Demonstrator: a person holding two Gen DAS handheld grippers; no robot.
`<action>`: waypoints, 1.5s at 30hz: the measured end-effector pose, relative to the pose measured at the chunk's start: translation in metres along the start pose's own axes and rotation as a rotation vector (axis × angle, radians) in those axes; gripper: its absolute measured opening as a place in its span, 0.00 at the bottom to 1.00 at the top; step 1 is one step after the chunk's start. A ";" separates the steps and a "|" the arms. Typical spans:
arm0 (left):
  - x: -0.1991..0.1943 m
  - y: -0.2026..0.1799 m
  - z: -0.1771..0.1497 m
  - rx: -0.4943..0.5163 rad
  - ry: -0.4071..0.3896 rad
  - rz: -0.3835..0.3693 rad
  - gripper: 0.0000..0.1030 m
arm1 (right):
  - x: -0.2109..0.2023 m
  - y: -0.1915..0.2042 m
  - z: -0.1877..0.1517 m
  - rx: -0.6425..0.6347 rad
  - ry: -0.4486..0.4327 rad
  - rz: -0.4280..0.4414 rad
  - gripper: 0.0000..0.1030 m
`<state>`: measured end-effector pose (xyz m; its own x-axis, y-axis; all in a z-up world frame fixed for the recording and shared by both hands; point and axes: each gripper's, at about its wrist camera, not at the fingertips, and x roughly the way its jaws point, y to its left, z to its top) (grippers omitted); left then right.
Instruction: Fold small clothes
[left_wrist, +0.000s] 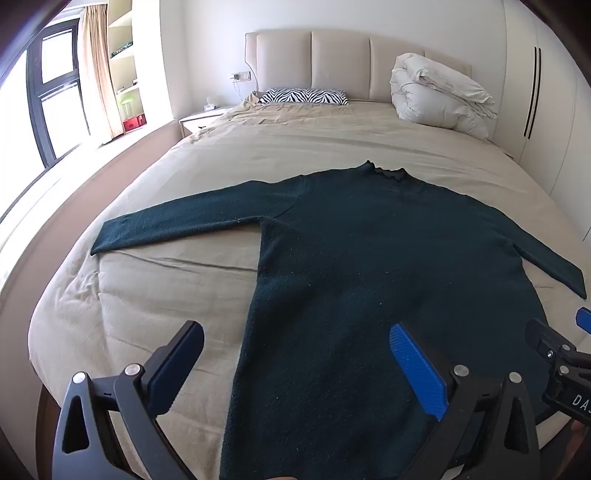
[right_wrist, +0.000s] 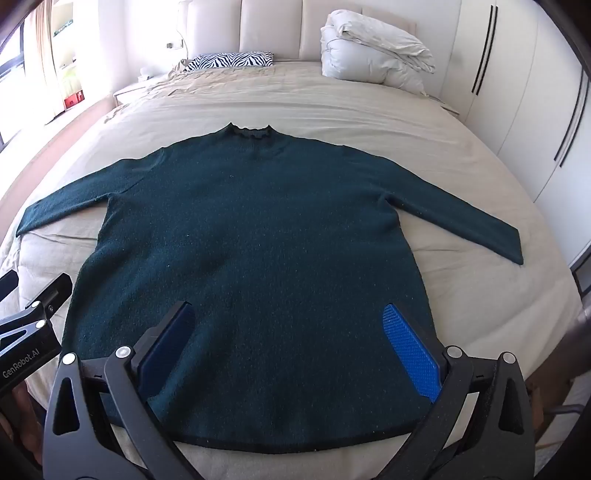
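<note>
Sunlight from the tall window (left_wrist: 44, 96) falls across a wide bed (right_wrist: 332, 99) dressed in a beige sheet, with a padded headboard (left_wrist: 332, 62) behind it. Up near the headboard lie a zebra-striped pillow (right_wrist: 231, 61) and, well apart from it on the other side, a bundled white duvet (right_wrist: 373, 51). White wardrobe doors (right_wrist: 517, 92) run along the far side of the bed.

Spread flat on the sheet is a dark green sweater (right_wrist: 251, 236), its collar pointing toward the headboard, its hem lying near the foot of the bed and both sleeves stretched out sideways (it fills most of the bed's width).

The left gripper (left_wrist: 295, 369) hangs over the sweater's left edge near the hem; its jaws are spread wide, one finger above bare sheet, the other above the knit, holding nothing. The right gripper (right_wrist: 291, 343) hovers over the lower middle of the sweater, jaws likewise spread wide and holding nothing. Whether either one touches the fabric, I cannot tell from where I stand. Each gripper shows at the edge of the other's view, so the two sit side by side at the foot of the bed.
</note>
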<state>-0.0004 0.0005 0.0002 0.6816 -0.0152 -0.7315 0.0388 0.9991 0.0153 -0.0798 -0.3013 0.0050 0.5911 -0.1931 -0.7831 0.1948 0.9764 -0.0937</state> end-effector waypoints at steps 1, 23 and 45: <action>0.000 0.000 0.000 0.000 0.001 0.000 1.00 | 0.000 0.000 0.000 0.006 0.004 0.011 1.00; 0.003 0.007 -0.010 -0.001 0.009 -0.002 1.00 | 0.001 0.002 -0.001 -0.001 0.009 0.009 1.00; 0.005 0.004 -0.008 -0.006 0.011 -0.002 1.00 | 0.004 0.005 -0.002 -0.002 0.011 0.009 1.00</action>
<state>-0.0027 0.0047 -0.0083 0.6737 -0.0170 -0.7388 0.0355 0.9993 0.0094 -0.0781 -0.2974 -0.0002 0.5839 -0.1835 -0.7908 0.1883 0.9782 -0.0880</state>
